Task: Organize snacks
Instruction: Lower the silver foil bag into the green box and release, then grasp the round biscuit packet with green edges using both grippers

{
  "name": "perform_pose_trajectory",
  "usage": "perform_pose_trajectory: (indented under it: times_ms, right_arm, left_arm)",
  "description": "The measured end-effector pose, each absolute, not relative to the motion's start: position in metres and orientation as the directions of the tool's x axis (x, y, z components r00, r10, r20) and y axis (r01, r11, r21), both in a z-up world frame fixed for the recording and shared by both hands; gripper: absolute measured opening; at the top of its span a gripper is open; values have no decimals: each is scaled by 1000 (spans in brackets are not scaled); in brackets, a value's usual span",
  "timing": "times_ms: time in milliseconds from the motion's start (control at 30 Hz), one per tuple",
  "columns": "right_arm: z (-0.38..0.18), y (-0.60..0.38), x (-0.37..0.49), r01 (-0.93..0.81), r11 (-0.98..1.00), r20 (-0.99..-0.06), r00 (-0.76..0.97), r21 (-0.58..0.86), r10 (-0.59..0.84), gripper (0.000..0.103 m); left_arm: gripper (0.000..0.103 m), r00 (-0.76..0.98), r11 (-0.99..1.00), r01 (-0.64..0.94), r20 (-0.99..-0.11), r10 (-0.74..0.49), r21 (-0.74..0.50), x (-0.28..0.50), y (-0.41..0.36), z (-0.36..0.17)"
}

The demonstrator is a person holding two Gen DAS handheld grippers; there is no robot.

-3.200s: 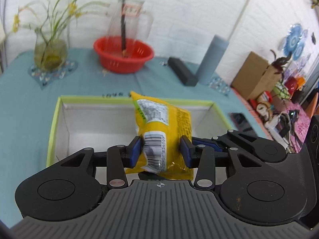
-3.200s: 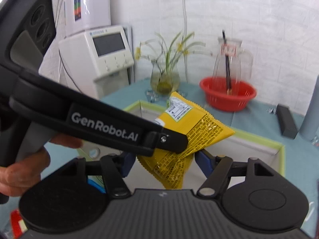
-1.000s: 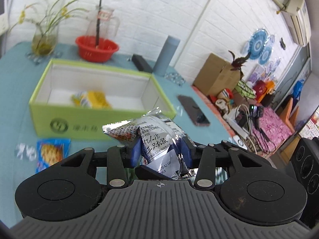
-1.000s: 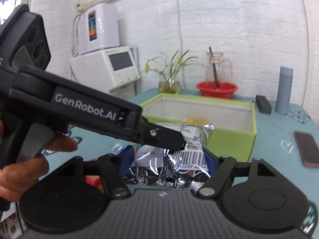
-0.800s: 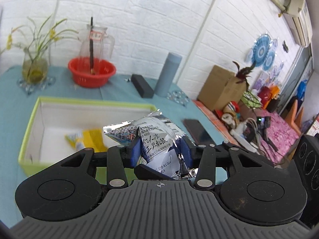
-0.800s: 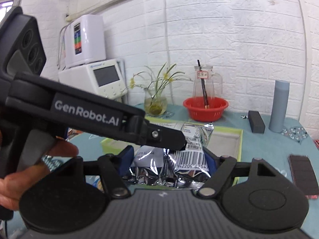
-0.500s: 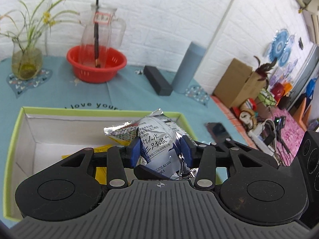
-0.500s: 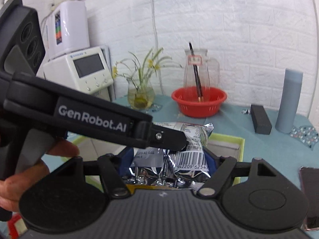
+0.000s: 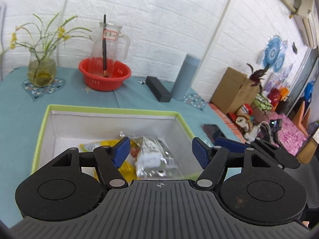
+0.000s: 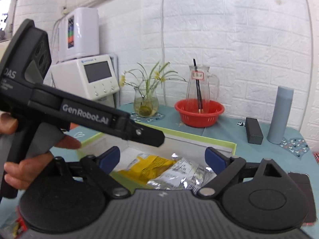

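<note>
The silver snack bag (image 9: 153, 156) lies inside the green-rimmed box (image 9: 111, 110), low centre of the left wrist view, touching the yellow snack bag (image 9: 95, 145) on its left. Its printing is blurred and unreadable, and the near ends of both bags are hidden behind the gripper body. The left gripper (image 9: 161, 151) hangs over the box with jaws spread wide, gripping nothing. The right gripper (image 10: 162, 159) likewise has jaws spread and empty; the left device crosses its view at upper left, hiding part of the box rim. The box sits on a teal tabletop (image 9: 18, 103); a red basin (image 9: 105, 76) stands at upper centre against a white brick wall (image 9: 159, 20).
</note>
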State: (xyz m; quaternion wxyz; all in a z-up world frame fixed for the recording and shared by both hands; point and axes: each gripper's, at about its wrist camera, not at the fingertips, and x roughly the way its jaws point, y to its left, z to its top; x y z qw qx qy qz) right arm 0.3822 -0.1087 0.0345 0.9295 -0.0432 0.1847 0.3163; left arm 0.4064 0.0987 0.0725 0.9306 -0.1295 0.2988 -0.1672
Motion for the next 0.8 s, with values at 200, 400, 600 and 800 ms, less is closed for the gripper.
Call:
perform_pose_trajectory:
  times_ms: [200, 400, 600, 800]
  right_arm:
    - [25, -130, 298, -588, 805, -380, 729, 78, 570, 93]
    - [-1, -144, 211, -573, 810, -422, 709, 122, 565, 93]
    - [-35, -130, 135, -600, 761, -483, 605, 245, 633, 93]
    - [-57, -99, 112, -619, 753, -544, 563, 221, 622, 92]
  left_arm:
    - [58, 764, 897, 282, -487, -424, -340, 316, 92, 67]
    - [58, 748, 902, 277, -515, -419, -332, 233, 86, 39]
    - [56, 728, 908, 198, -565, -388, -369, 150, 107, 7]
    - [53, 700, 913, 135, -614, -363, -386, 113, 122, -20]
